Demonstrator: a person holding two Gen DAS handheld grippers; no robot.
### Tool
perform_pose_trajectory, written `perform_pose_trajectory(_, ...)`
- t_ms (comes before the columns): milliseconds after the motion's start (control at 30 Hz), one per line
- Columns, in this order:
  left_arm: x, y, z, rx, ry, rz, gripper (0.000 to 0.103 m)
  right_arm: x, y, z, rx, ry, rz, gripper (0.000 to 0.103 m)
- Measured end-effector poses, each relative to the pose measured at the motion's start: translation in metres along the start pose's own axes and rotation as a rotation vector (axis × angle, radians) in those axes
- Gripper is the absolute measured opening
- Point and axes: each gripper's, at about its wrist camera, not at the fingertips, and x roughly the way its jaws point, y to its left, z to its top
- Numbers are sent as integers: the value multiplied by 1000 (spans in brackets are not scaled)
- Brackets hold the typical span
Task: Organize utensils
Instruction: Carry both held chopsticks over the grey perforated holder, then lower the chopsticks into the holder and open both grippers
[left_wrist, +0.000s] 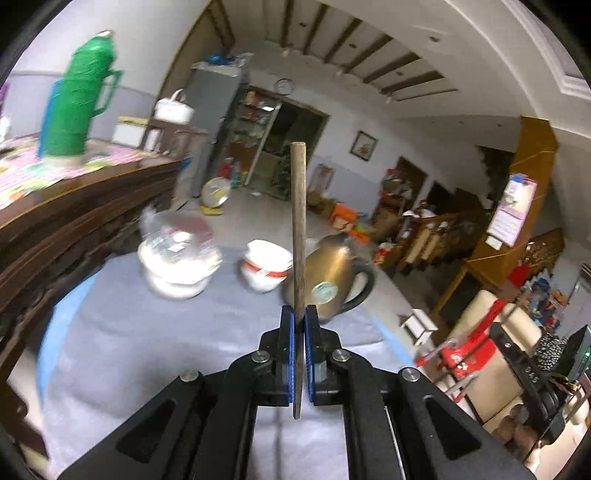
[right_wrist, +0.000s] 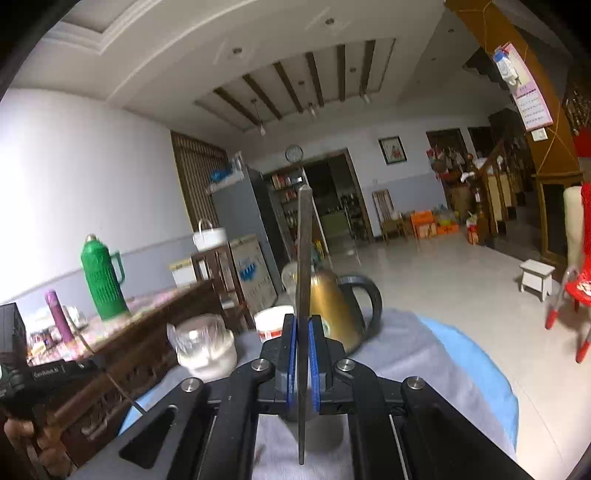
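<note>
Gold kettle (left_wrist: 328, 273), green thermos (left_wrist: 79, 96) w/ white tub (left_wrist: 264, 266) nearby

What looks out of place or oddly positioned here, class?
Both utensils stand upright in the air: the left gripper clamps a brown stick, the right gripper a grey one, above the table's grey cloth. Nothing looks spilled or damaged.

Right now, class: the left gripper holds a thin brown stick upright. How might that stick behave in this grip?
The brown stick looks straight, so probably stiff. It seems slender and likely light. The left gripper pinches it low, so it might pivot or slip.
</note>
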Motion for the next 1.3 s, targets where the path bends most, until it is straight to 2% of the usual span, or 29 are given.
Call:
perform_pose_trajectory(100, 24, -25, 13, 1, -2, -56, 5, 18, -2, 11, 18, -20, 8, 7)
perform_pose_trajectory(267, 67, -56, 19, 19, 12, -104, 5, 53, -6, 9, 17, -10, 1, 7)
perform_pose_trajectory(367, 90, -64, 15, 45, 32, -93, 5, 77, -11, 1, 5, 16, -14, 7)
perform_pose_trajectory(567, 140, -61, -11, 64, 142, -66, 5, 121, -23, -27, 11, 119, -13, 7)
perform_pose_trajectory(733, 160, -57, -27, 66, 210, -53, 5, 143, -28, -53, 3, 209, -11, 7)
perform_pose_trajectory(967, 174, -56, -37, 86, 283, -47, 5, 149, -31, -64, 0, 271, -15, 7)
perform_pose_trajectory(1033, 174, -53, -39, 74, 306, -41, 5, 153, -31, -66, -3, 318, -28, 8)
perform_pose_trajectory(1100, 168, -49, -36, 44, 326, -44, 7, 154, -30, -67, 3, 345, -53, 9)
perform_pose_trajectory(1133, 165, -48, -34, 36, 324, -46, 14, 153, -31, -67, 4, 361, -70, 9)
perform_pose_trajectory(1167, 155, -45, -30, 27, 316, -40, 31, 151, -31, -65, 6, 370, -84, 12)
perform_pose_trajectory(1233, 139, -41, -23, 13, 292, -34, 53, 140, -30, -60, 13, 356, -104, 33)
perform_pose_trajectory(1267, 126, -37, -19, 1, 265, -39, 58, 129, -31, -57, 27, 332, -108, 65)
perform_pose_trajectory(1300, 110, -31, -15, -8, 239, -39, 59, 117, -31, -53, 42, 299, -109, 82)
